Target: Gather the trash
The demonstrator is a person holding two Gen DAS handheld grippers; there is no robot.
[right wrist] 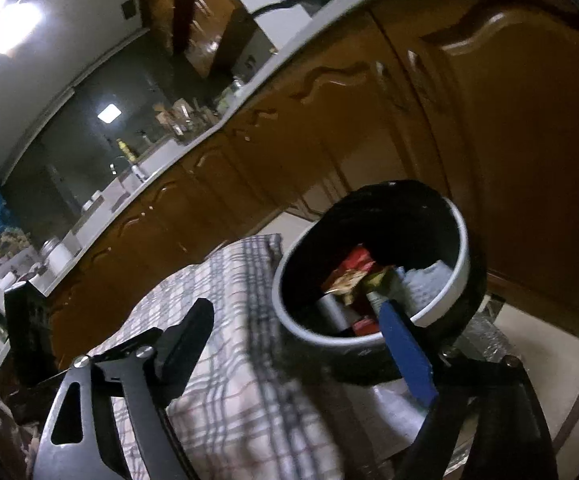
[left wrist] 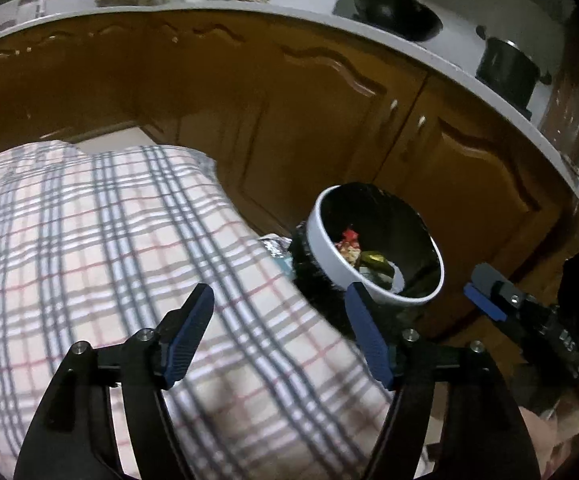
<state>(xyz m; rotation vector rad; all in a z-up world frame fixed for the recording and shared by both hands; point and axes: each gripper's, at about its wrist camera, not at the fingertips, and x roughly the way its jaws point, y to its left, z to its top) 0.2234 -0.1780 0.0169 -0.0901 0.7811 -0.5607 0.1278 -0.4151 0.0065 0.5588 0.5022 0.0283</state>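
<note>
I see brown kitchen cabinets (left wrist: 329, 112) running under a pale countertop (left wrist: 469, 76), and a plaid tablecloth (left wrist: 109, 260) filling the near ground. Just beside its edge stands the trash bin (left wrist: 329, 248), white-rimmed with a black liner, holding red and yellow-green wrappers (right wrist: 353, 276). My left gripper (left wrist: 279, 336) hangs spread over the cloth, nothing between its fingers. My right gripper (right wrist: 301, 336) is spread wide too, empty, near the bin's rim.
</note>
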